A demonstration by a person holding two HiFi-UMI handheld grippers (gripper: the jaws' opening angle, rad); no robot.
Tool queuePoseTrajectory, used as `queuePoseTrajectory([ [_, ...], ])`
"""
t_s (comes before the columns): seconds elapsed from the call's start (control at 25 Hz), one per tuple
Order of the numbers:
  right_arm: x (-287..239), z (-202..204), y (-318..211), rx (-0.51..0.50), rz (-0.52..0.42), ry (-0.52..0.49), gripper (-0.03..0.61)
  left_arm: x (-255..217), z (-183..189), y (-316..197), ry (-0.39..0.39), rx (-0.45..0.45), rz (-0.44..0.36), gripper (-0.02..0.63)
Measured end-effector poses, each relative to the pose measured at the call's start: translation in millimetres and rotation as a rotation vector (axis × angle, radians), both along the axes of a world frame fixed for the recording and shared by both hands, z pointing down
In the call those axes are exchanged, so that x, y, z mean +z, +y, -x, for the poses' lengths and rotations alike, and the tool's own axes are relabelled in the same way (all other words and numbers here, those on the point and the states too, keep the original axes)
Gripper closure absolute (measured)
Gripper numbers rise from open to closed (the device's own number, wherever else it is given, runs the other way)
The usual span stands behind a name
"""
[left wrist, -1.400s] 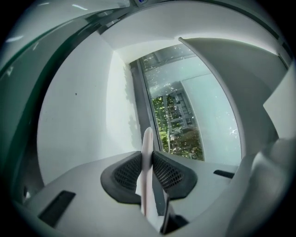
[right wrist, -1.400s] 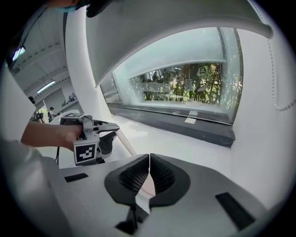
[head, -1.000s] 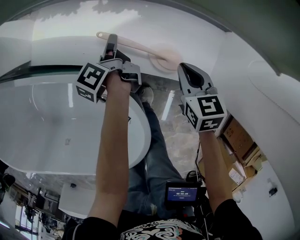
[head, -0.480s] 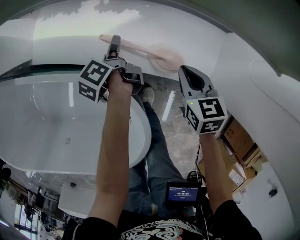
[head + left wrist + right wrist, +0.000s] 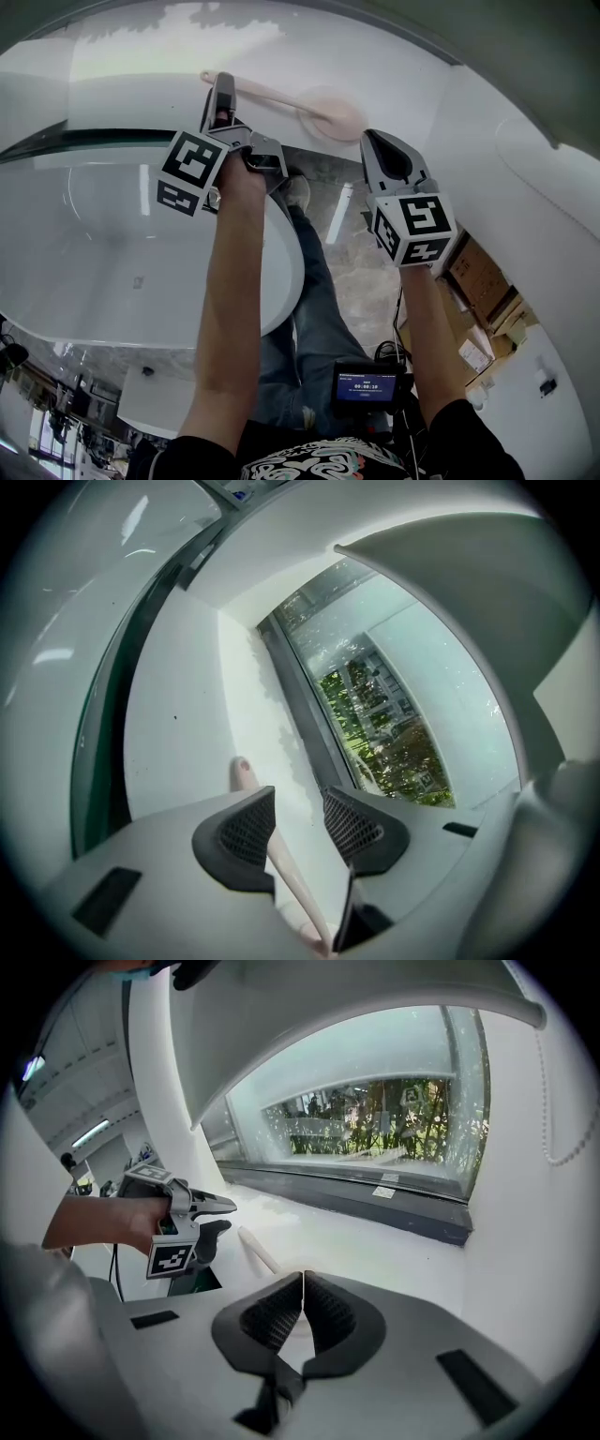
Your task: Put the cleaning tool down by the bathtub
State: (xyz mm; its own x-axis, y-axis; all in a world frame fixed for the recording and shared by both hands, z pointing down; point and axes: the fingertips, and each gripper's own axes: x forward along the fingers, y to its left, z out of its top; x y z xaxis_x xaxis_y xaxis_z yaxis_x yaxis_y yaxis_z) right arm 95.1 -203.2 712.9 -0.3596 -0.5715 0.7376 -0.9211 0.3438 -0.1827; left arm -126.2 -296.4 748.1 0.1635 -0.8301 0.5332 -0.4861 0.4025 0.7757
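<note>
Forearms reach forward side by side above the bathtub. The left gripper tilts down over the white ledge. Its jaws have just opened wide, then eased in slightly, and stand spread astride the brush handle without pinching it. The brush lies flat on the ledge. The right gripper hovers near the brush head, jaws pressed together on nothing.

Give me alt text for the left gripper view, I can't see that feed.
The left gripper, jaws just opened and apart, straddles the pale handle of the cleaning tool, which lies on the white ledge with neither pad pressing it. Beyond the ledge, a window shows green trees.
</note>
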Motion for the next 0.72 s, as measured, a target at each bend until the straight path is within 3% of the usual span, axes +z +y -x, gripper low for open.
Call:
queuePoseTrajectory([
  [0.12, -6, 4, -1, 0.009, -0.01, -0.015, 0.55, -4, 6, 5, -0.032, -0.012, -0.002, 0.586],
  [0.44, -20, 9, 2, 0.021, -0.02, -0.065, 0.55, -27, 3, 6, -0.041, 0.059, -0.084, 0.597],
  [0.72, -54, 2, -3, 0.079, -0.06, -0.133, 0.55, -62, -13, 5, -0.243, 0.3, -0.16, 0.597],
])
